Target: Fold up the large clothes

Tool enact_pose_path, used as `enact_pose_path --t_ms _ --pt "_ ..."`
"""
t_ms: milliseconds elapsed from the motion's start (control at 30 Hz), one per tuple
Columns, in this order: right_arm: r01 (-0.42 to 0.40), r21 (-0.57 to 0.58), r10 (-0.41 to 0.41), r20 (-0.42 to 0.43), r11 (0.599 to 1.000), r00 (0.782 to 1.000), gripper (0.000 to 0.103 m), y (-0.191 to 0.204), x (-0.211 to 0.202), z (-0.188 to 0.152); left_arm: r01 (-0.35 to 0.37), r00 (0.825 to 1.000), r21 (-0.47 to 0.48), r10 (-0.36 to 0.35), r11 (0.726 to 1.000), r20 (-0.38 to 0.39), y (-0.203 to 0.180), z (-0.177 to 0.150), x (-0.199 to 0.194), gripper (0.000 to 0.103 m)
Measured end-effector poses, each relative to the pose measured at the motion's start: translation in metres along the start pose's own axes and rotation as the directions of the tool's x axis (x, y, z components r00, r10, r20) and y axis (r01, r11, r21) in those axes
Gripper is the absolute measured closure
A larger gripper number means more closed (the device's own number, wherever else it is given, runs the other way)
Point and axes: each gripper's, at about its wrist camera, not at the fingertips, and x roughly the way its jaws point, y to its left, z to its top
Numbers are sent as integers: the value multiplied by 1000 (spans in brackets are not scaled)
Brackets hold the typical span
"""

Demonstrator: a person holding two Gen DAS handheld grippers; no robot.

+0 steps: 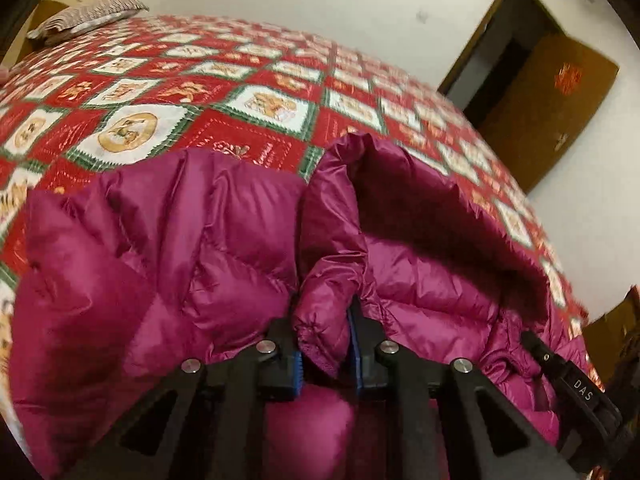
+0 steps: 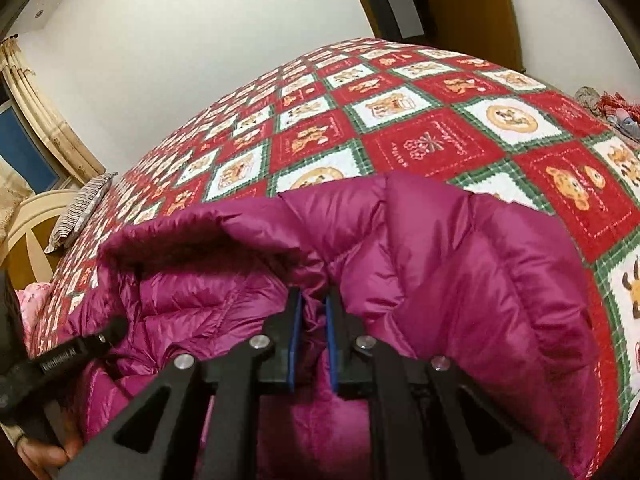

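A magenta puffer jacket (image 1: 160, 248) lies over the near part of a bed and fills the lower half of both views (image 2: 460, 280). My left gripper (image 1: 325, 320) is shut on a bunched edge of the jacket beside its open hood (image 1: 440, 248). My right gripper (image 2: 314, 312) is shut on a fold of the same jacket next to the hood (image 2: 192, 256). Each gripper shows at the edge of the other's view: the right one (image 1: 576, 384) and the left one (image 2: 68, 356).
The bed has a red, white and green patchwork quilt (image 1: 240, 80) (image 2: 400, 120). A striped pillow (image 1: 88, 16) (image 2: 80, 208) lies at the headboard end. White walls and a brown open door (image 1: 548, 96) stand beyond the bed. Small cluttered items (image 2: 608, 108) sit at the far right.
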Motion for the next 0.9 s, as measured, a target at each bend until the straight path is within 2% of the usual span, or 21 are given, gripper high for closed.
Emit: enact_pose_path --t_ms 100,133,167,233,267,300,367,433,500,533,567,600,633,667,733,833,900 --pt "-2 12 2 -34 1000 999 90 -1 0 4 18 1000 -22 -17 1000 24 2 -2 -1 84" --pt "22 16 -21 -51 1000 998 90 -1 -6 7 26 999 -28 -26 999 25 4 -3 -2 84" --pt "55 10 -55 -39 998 998 89 2 -15 10 31 999 -32 -30 999 26 3 -2 -1 84" --pt "129 -42 -126 60 991 990 80 17 -41 18 29 999 -32 -28 999 31 3 -3 -1 84" --pt "157 -82 -148 105 984 983 80 29 -50 26 22 999 -26 -21 999 32 1 -3 -1 84" --pt "168 -110 -153 131 980 979 80 42 -52 36 13 999 -16 -12 1000 33 -1 -3 -2 84" --pt "152 -101 -139 126 983 982 80 54 -44 54 20 999 -15 -19 1000 32 -2 -3 -1 84" --pt "115 -41 -112 71 993 991 80 58 -20 70 45 999 -32 -44 998 30 3 -3 -2 84" --pt "85 -26 -85 -11 996 996 80 56 9 71 74 997 -52 -72 996 30 9 -2 -1 83" --pt "68 -29 -70 -78 997 995 80 54 24 65 94 995 -68 -92 993 30 12 -2 -2 83" --pt "56 -52 -65 -185 997 981 80 51 43 53 105 994 -77 -103 992 30 14 -1 -1 83" --pt "62 -84 -80 -225 995 971 82 51 51 44 113 993 -88 -110 990 29 16 -1 -4 83" --pt "56 -163 -82 -157 985 984 85 52 45 32 103 995 -84 -102 991 22 14 -1 -6 83" --pt "58 -193 -86 -136 979 987 85 52 43 27 79 997 -67 -78 995 6 9 -1 -11 83" --pt "39 -194 -60 -105 980 993 86 48 39 20 40 999 0 -40 999 -1 -3 -2 -30 83" --pt "47 -215 -67 -87 975 994 86 52 38 17 67 997 91 -70 994 32 -18 2 -72 83" --pt "61 -238 -80 -70 969 994 86 55 36 14 77 995 118 -83 990 47 -29 18 -84 82"
